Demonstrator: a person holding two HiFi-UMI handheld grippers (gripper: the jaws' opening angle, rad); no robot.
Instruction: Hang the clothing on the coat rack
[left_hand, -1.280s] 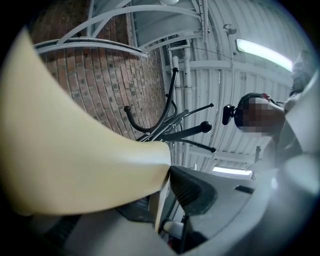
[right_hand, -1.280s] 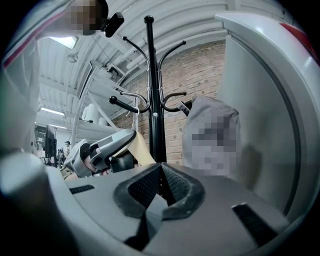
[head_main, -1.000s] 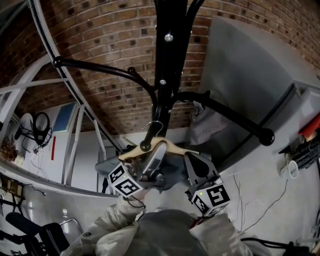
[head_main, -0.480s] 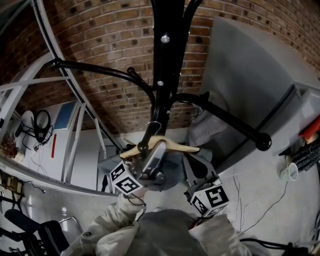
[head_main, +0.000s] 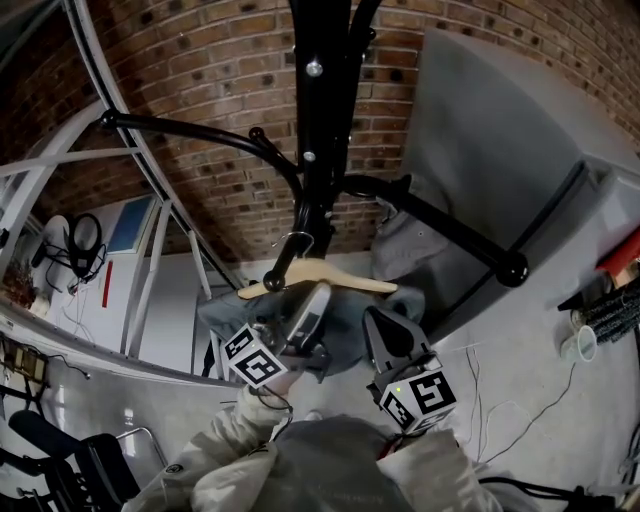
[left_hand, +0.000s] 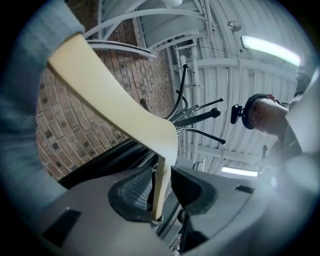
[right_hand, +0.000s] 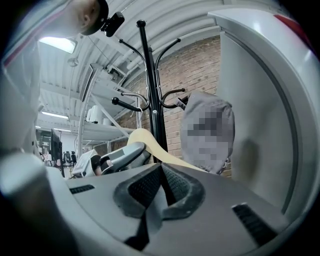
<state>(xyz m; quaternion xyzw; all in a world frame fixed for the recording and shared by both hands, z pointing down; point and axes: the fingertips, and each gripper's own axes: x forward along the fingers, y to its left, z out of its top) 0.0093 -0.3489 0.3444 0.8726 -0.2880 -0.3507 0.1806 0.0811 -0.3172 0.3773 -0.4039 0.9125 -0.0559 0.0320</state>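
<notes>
**Clothing (head_main: 345, 322) hooked on the rack, left jaws letting go**

We see the grey clothing draped on a wooden hanger (head_main: 350, 283). Its metal hook (head_main: 293, 243) lies over a short knob-ended arm (head_main: 274, 281) of the black coat rack (head_main: 322, 130), close beside the pole. Our left gripper (head_main: 314, 303) has just been opening its jaws. They stand wide, with the hanger's wood between them, close against one pad and clear of the other, so nothing is clamped. Our right gripper (right_hand: 161, 176) has its pads pressed together with nothing between them, just beside the cloth.

We cannot tell how far behind the knob the hook sits. If it sits shallow, we judge the garment's weight could roll it off the end. With the wood so near one pad, pulling the left gripper away sideways could drag and tilt the hanger, letting the cloth slip off. A swinging hanger might also knock the second grey garment (head_main: 400, 250) on the neighbouring arm.
</notes>
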